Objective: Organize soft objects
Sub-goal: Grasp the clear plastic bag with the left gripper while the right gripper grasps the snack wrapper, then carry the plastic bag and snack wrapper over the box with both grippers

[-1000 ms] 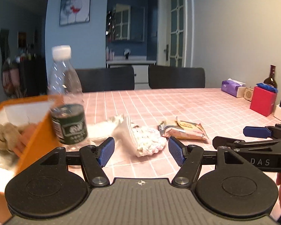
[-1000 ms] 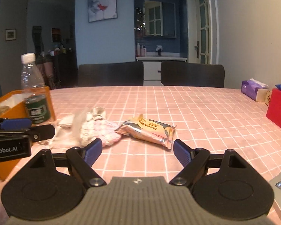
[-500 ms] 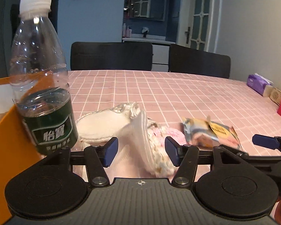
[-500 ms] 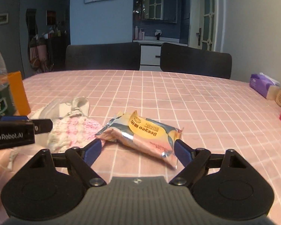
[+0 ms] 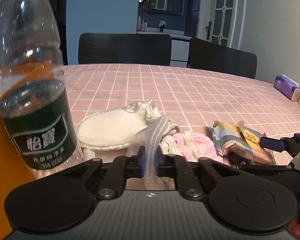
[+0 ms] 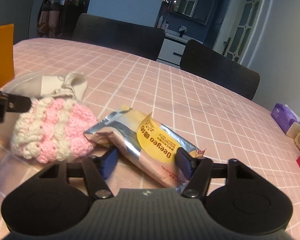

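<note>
The band point(image 5: 152, 140) — a translucent ribbed strip rising from the soft pile — is pinched between the blue pads of the left gripper point(image 5: 150, 161), whose jaws are closed on it with only the strip's thickness between them. The band runs up and back from the pads toward the cream cloth point(image 5: 112, 129), which lies flat on the table point(image 5: 190, 92) just behind the gripper. Right of the band, touching the cloth, sits the knit point(image 5: 187, 143), a pink-and-white crocheted lump; in the right wrist view the knit point(image 6: 52, 132) lies left of the packet with the cloth point(image 6: 56, 86) behind it.

The packet point(image 6: 150, 146) — a foil snack wrapper with a yellow label — lies on the table with one end against the knit. The right gripper point(image 6: 146, 163) straddles it, one blue pad on each side of the wrapper; the jaws stand part way apart, and whether the pads press the foil cannot be told. From the left wrist view the packet point(image 5: 238, 142) lies right of the knit, with a finger of the right gripper over its near end.

Left of the cloth stands a bottle point(image 5: 28, 92), clear plastic with a dark green label, upright beside an orange box point(image 5: 2, 160). Far right of the packet, at the table's edge, lies a purple tissue pack point(image 6: 286, 118). Two dark chairs point(image 5: 126, 49) stand behind the table.
</note>
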Demonstrator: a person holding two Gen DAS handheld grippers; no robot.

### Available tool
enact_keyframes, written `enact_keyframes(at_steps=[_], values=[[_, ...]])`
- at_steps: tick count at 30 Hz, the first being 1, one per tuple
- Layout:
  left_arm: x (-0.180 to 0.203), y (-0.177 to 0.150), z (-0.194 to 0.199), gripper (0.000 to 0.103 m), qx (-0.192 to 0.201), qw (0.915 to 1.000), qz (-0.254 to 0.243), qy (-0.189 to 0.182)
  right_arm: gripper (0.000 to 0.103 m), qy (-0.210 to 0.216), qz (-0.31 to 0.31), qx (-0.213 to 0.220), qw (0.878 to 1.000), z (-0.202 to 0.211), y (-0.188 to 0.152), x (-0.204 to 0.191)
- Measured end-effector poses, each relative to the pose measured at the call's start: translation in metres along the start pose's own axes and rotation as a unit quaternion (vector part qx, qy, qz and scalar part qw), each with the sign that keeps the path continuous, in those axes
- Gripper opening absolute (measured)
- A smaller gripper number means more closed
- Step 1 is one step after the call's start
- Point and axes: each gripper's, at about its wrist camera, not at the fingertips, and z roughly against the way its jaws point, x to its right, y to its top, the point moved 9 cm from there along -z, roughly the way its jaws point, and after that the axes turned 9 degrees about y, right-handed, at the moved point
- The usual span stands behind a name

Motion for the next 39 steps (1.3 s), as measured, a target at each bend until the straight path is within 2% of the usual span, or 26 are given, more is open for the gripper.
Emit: enact_keyframes(at_steps=[4,8,12,17,24,29,34,39], values=[[-0.006,-0.006,-0.001,0.004,-0.009,0.9999,0.008,-0.001,0.046,-0.002,0.014,0.003,1.000,0.001,0.000,-0.003],[-0.008,-0.011,-0.001,0.003,-0.012,0.9999,0.008,0.000,0.024,-0.020,0.046,0.006,0.999,0.001,0.001,-0.010],[-0.010,-0.011,0.003,0.003,-0.010,0.9999,0.009,-0.002,0.016,-0.035,0.074,0.003,0.997,0.001,0.000,-0.017],[-0.006,-0.008,0.013,0.002,0.000,1.0000,0.002,-0.005,0.011,-0.036,0.050,0.010,0.998,0.009,0.003,-0.010],[-0.002,-0.008,0.037,0.002,0.019,0.9997,-0.006,-0.017,0.008,-0.013,-0.012,0.044,0.999,0.048,0.012,-0.004],[0.000,-0.002,0.060,0.002,0.039,0.9989,-0.009,-0.025,0.007,-0.002,-0.030,0.063,0.998,0.078,0.014,-0.007],[-0.003,-0.001,0.085,0.002,0.054,0.9978,-0.005,-0.038,0.006,0.040,-0.066,0.071,0.995,0.108,0.009,-0.013],[-0.009,-0.001,0.111,0.002,0.062,0.9965,0.001,-0.056,0.006,0.078,-0.076,0.088,0.990,0.145,0.006,-0.028]])
